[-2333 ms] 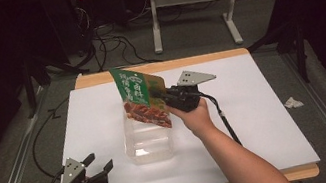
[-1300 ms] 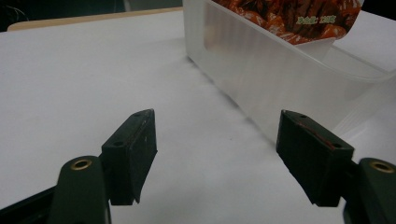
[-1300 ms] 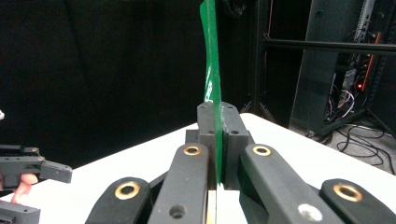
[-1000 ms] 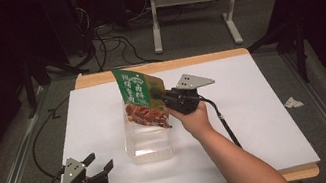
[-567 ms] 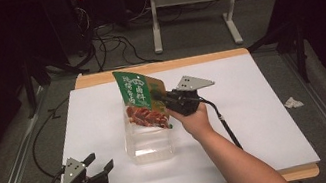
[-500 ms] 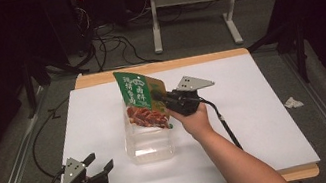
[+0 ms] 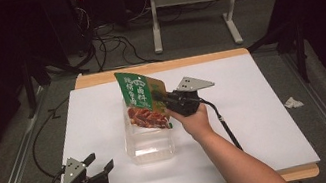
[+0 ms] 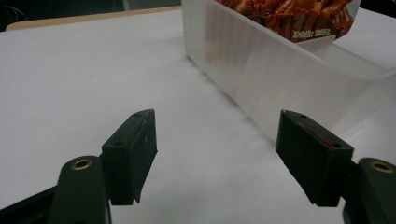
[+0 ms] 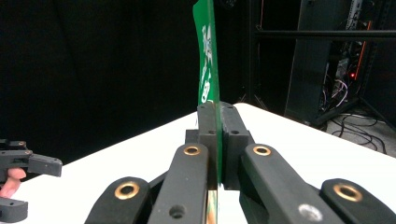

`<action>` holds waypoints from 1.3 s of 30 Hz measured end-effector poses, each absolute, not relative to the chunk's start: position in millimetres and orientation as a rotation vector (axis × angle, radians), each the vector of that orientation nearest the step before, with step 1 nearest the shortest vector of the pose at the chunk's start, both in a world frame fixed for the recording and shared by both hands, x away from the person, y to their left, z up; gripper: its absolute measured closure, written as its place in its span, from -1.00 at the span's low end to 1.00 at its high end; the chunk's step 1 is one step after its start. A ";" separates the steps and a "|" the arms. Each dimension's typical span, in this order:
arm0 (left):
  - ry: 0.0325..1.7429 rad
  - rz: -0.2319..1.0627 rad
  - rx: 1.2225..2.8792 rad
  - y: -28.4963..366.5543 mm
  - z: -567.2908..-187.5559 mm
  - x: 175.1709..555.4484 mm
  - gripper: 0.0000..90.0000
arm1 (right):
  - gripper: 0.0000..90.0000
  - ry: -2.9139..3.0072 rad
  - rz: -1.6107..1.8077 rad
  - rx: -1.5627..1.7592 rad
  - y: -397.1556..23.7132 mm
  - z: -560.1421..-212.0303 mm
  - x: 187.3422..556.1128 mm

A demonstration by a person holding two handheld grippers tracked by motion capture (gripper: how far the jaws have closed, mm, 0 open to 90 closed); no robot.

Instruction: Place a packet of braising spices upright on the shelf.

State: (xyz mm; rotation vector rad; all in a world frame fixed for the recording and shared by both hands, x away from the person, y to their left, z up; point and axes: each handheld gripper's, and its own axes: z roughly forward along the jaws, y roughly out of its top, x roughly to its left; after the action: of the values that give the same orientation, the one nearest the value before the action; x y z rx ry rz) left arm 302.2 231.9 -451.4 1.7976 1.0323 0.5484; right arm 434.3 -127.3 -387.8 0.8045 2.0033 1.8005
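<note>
Little separates this moment from the frames before it: my right gripper [image 7: 161, 98] remains clamped on the edge of the green snack pouch [image 7: 142, 100], which has sunk slightly toward the clear plastic container [image 7: 150, 144] and tilted a touch, while my left gripper [image 7: 97, 166] stays parked at the near left of the white table sheet [image 7: 265, 104], jaws apart with nothing between them.

The pouch stands nearly upright over the container, its lower end just inside the rim. Its top is green with white lettering; below that, a photograph of reddish-brown food. In the right gripper view the pouch [image 9: 207, 70] appears edge-on, a thin green sheet pinched flat between the two black jaws. The left gripper view shows the container's frosted wall [image 8: 261, 60] just ahead, the pouch's food picture [image 8: 289, 16] rising above it.
</note>
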 end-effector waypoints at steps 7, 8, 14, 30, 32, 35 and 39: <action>1.032 0.546 1.798 232.2 -451.6 302.4 -0.34 | 1.00 2.012 1.790 0.812 -125.4 -391.7 435.0; 1.032 0.546 1.798 232.2 -451.7 302.5 -0.35 | 1.00 2.014 1.789 0.807 -125.2 -392.4 435.3; 1.034 0.545 1.797 232.4 -452.0 302.8 -0.35 | 1.00 2.019 1.789 0.817 -123.6 -395.8 435.3; 1.027 0.542 1.807 230.7 -452.7 303.8 -0.35 | 0.94 2.015 1.759 0.870 -131.3 -403.2 432.4; 1.025 0.544 1.808 230.4 -452.6 303.6 -0.35 | 0.90 2.022 1.753 0.876 -131.2 -404.0 432.9; 1.027 0.545 1.807 230.8 -452.7 303.5 -0.35 | 0.65 2.043 1.740 0.904 -133.3 -406.2 433.9; 1.028 0.543 1.814 230.5 -453.0 303.9 -0.34 | 0.36 2.068 1.740 0.888 -137.8 -402.1 431.6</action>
State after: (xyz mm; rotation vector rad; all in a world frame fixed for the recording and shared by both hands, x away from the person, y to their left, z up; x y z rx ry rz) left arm 303.9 230.5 -453.0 1.8139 1.0278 0.5432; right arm 431.6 -137.8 -402.1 0.8885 2.0675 1.7399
